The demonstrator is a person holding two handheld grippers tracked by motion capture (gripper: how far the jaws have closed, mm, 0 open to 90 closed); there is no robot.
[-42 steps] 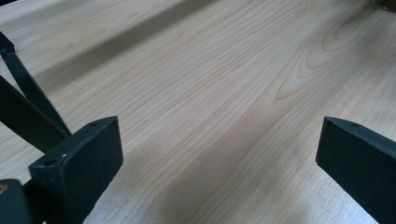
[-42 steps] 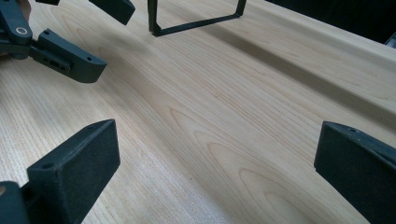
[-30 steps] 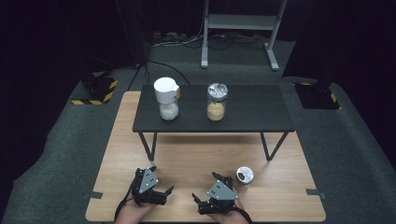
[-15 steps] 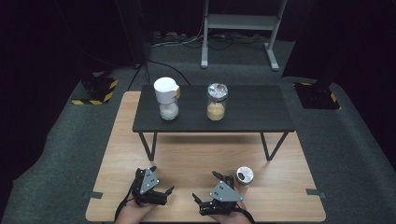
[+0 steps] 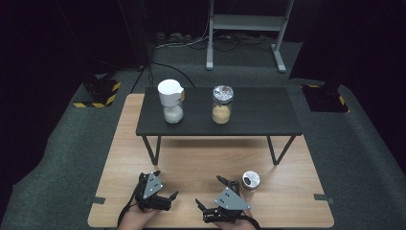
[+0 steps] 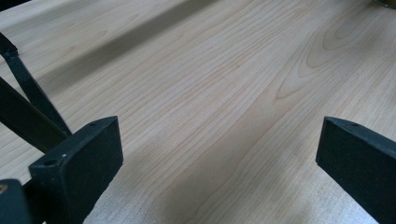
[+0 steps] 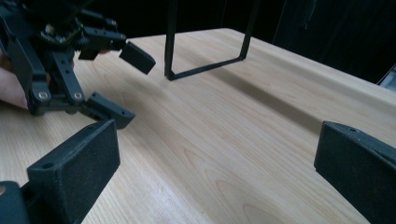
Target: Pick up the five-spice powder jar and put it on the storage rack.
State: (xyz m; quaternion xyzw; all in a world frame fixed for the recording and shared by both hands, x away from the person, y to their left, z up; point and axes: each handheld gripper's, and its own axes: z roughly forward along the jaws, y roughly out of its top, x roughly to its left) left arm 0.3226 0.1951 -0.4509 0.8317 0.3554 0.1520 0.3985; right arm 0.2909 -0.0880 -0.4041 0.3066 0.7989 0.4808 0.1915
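Lid [image 5: 251, 180] sits flat on the wooden desk [image 5: 191, 158] near its front edge, toward the right corner. The right gripper [image 5: 214, 195] is just beside it, and the lid lies off to that gripper's right side. The left gripper [image 5: 160, 187] is farther away. Both have their jaws spread wide and hold nothing. The right one is nearer, so it looks best for the grab

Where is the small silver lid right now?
In the high view, the silver lid lies on the wooden table, just beside the right hand-held gripper.
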